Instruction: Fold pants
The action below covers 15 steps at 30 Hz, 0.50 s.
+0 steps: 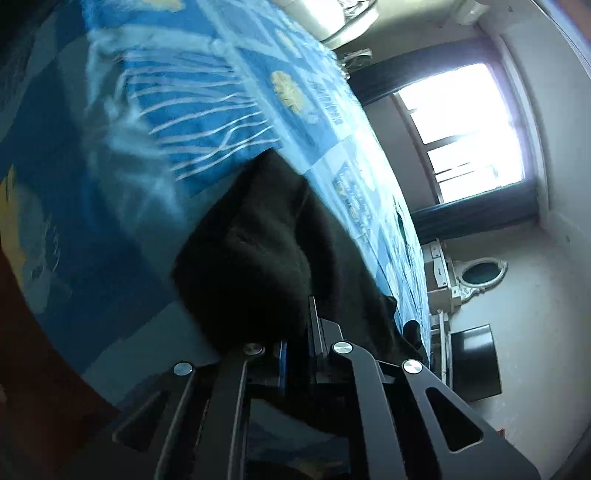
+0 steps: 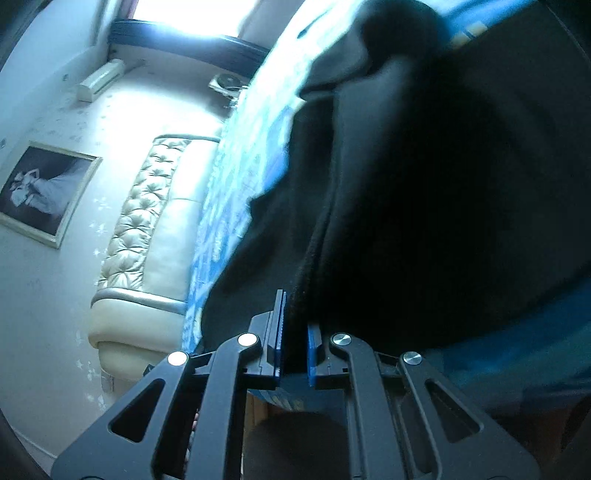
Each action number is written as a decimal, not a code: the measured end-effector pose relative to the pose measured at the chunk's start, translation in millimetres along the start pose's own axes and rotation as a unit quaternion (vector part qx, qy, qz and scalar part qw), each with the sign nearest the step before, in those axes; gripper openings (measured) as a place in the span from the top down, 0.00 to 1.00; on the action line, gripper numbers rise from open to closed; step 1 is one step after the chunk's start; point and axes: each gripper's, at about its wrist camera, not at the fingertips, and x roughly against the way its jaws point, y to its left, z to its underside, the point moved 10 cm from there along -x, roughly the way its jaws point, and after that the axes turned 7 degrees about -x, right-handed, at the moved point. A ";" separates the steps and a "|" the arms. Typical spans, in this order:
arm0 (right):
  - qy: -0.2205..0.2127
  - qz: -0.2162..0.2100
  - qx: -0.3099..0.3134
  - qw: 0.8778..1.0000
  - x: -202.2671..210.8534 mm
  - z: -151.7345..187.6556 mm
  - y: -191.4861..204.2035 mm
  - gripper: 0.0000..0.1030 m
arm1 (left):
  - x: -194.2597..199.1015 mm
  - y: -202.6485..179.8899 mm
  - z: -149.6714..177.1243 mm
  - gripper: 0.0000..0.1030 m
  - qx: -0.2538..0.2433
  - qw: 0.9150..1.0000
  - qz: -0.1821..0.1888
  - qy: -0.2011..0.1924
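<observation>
Left black two-finger gripper (image 1: 299, 332) pressed together on a bunched edge of the black soft-fabric pants (image 1: 258, 251), blue pads all but hidden under the dark cloth. Right black two-finger gripper (image 2: 295, 332) likewise clamped on the pants (image 2: 424, 192), with a thick vertical fold of the fabric pinched between its two blue pads (image 2: 280, 332) and only that narrow wad keeping them apart.

Pants spread over the blue patterned bedspread (image 1: 184, 110) with white streaks and yellow patches, lying near the bed's edge in both views. In the left wrist view, seen as a dark mound rising straight from the fingertips and trailing off along the mattress edge toward the right. In the right wrist view, filling most of the right half as one large dark mass, with a rounded lump of it (image 2: 399, 33) near the top; hard to tell, through the blur and shadow, whether that lump was a leg or the waistband.

Beyond the bed in the left wrist view: a bright window (image 1: 469, 133) with dark curtains, a white oval ornate-framed mirror (image 1: 480, 273) and a black boxy object (image 1: 476, 362) on the floor. Beyond the bed in the right wrist view: a cream tufted leather headboard (image 2: 144, 210), a framed dark picture (image 2: 40, 192) on the pale wall and a white wall air-conditioner (image 2: 99, 79).
</observation>
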 end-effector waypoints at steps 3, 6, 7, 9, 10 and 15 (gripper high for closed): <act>0.007 0.011 -0.020 1.000 -5.2 4.9 -20.1 0.91 | -3.3 9.8 5.4 0.93 0.009 1.000 -0.003 0.006; 0.017 0.016 -0.024 0.999 -6.7 7.7 -29.0 0.89 | -9.6 16.3 7.6 0.91 0.003 1.000 -0.009 0.018; 0.019 0.021 -0.022 0.999 -3.9 6.6 -25.8 0.88 | -9.1 17.8 8.3 0.90 0.001 1.000 -0.007 0.016; 0.014 0.046 0.004 0.999 6.0 3.8 -22.3 0.75 | -5.2 16.3 8.4 0.79 -0.013 1.000 -0.014 0.011; 0.007 0.055 0.013 0.998 12.2 2.0 -20.6 0.69 | -1.3 15.2 8.8 0.74 -0.024 0.999 -0.023 0.008; -0.065 0.127 0.135 0.980 49.8 -39.7 23.8 0.43 | 32.3 0.0 3.8 0.26 -0.083 0.993 -0.084 -0.030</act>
